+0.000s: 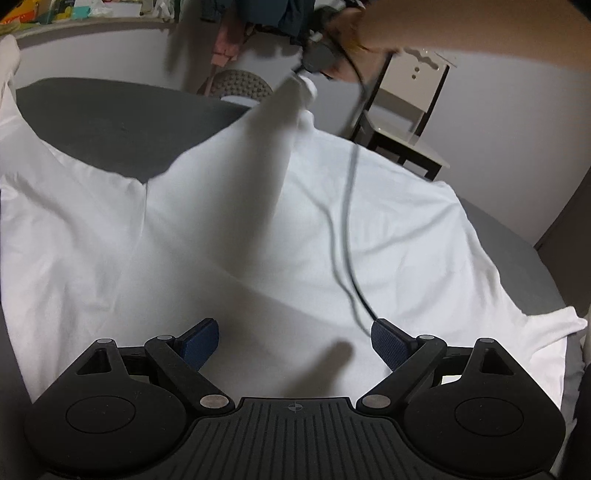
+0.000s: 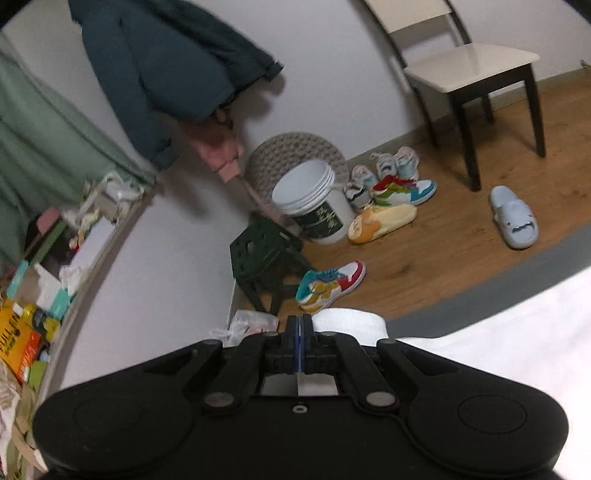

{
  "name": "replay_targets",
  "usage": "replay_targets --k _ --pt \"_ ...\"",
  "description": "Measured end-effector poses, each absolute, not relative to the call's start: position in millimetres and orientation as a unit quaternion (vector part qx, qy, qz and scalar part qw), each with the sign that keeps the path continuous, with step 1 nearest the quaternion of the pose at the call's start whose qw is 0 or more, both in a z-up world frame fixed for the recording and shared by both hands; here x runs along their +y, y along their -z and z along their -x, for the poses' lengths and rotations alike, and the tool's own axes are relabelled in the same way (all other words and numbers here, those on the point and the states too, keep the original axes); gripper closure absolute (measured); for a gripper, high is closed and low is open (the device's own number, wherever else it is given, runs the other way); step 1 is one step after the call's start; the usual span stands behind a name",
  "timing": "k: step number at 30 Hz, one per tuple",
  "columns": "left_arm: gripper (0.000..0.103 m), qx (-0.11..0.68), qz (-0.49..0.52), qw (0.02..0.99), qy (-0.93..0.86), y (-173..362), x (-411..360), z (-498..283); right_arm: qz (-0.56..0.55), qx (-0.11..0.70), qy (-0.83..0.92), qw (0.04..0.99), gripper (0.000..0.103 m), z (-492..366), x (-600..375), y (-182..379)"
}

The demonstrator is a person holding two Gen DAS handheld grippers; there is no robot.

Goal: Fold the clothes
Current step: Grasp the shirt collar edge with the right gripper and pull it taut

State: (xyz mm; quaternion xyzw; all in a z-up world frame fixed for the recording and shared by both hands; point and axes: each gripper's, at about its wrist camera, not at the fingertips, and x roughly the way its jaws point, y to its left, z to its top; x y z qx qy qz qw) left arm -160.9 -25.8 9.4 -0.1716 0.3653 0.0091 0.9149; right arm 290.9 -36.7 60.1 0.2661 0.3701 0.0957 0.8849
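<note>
From your left wrist camera, the far end of the scene is smeared: your right gripper (image 1: pixel 314 61) shows only as a dark blur at the top, with your forearm (image 1: pixel 461 29) running out of frame, so its fingers cannot be made out there. The white garment (image 1: pixel 258 229) lies spread over the grey surface (image 1: pixel 110 114), and its edges are cut off at the left and lower right. One part of it rises in a blurred peak to that far gripper. A dark cable (image 1: pixel 349 229) trails across the cloth. Your left gripper (image 1: pixel 295 345) is spread wide, its blue pads (image 1: pixel 201 343) hovering over the fabric with nothing between them; whether they touch the cloth is unclear.

From your right wrist camera, the right gripper (image 2: pixel 300 332) is pressed together, pinching a thin layer of white cloth. A ribbed white hem (image 2: pixel 347 321) sits just beside the fingers, partly hidden behind them. More of the garment fills the lower right corner, cut off by the frame. Beyond are the chair (image 2: pixel 469 74), a white bucket (image 2: pixel 314 203) and scattered shoes (image 2: pixel 328 284).
</note>
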Motion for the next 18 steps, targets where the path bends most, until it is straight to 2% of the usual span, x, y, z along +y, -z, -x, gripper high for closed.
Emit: replay_targets --k 9,13,15,17,18 --pt "0.013 0.365 0.163 0.917 -0.013 -6 -24 160 -0.203 0.411 -0.088 0.885 0.102 -323 15 -20" --pt "0.013 0.362 0.174 0.915 -0.018 -5 -20 159 -0.186 0.424 -0.103 0.880 0.090 -328 4 -27" --pt "0.013 0.364 0.180 0.914 -0.018 -6 -19 159 -0.158 0.430 -0.106 0.883 0.089 -325 2 -36" --pt "0.013 0.365 0.187 0.912 -0.019 -7 -18 160 -0.124 0.435 -0.109 0.885 0.075 -322 3 -45" --pt "0.013 0.365 0.189 0.912 -0.018 -7 -18 160 -0.108 0.437 -0.110 0.886 0.071 -321 4 -50"
